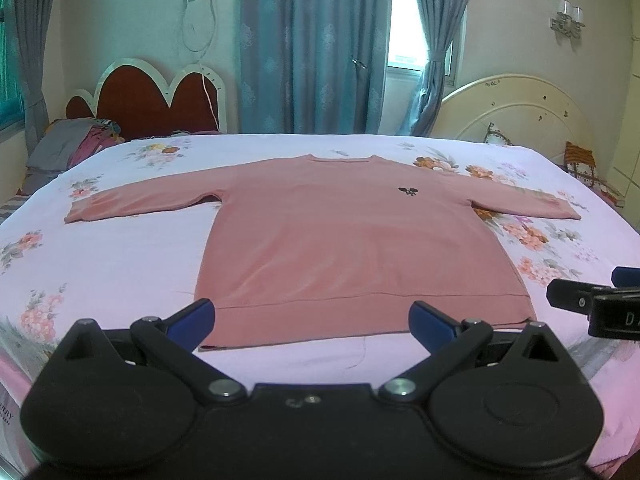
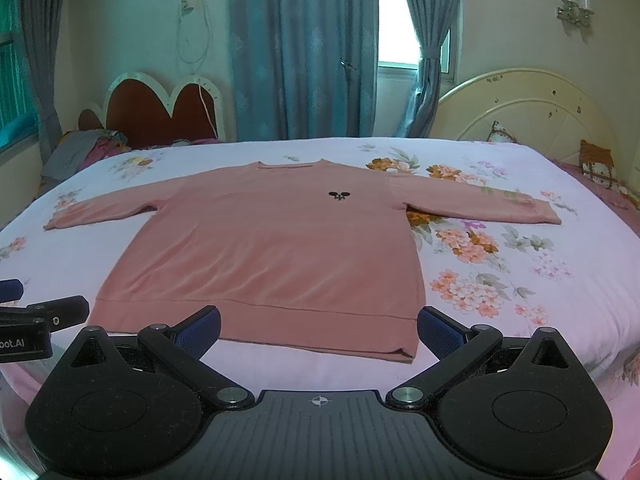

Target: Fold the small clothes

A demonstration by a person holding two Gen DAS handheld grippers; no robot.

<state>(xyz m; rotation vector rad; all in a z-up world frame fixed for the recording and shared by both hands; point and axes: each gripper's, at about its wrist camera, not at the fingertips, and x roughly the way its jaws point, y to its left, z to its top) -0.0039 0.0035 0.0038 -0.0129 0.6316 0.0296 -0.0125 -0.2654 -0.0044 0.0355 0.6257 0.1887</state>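
A pink long-sleeved sweater point(image 1: 336, 236) point(image 2: 280, 248) lies flat and face up on the bed, both sleeves spread out sideways, hem nearest me and a small dark emblem on the chest. My left gripper point(image 1: 312, 318) hovers open just before the hem, its blue pads wide apart with nothing between them. My right gripper point(image 2: 319, 326) is likewise open at the hem, nearer the sweater's right corner. Each gripper shows at the edge of the other's view: the right gripper point(image 1: 600, 300) and the left gripper point(image 2: 36, 316).
The bed point(image 1: 120, 264) has a pale pink floral sheet. A cream headboard point(image 2: 524, 108) and a patterned cushion point(image 2: 596, 164) stand at the right. A second bed with a red headboard point(image 1: 152, 100) and piled clothes point(image 1: 76, 140) lies at the far left. Blue curtains point(image 1: 312, 48) hang behind.
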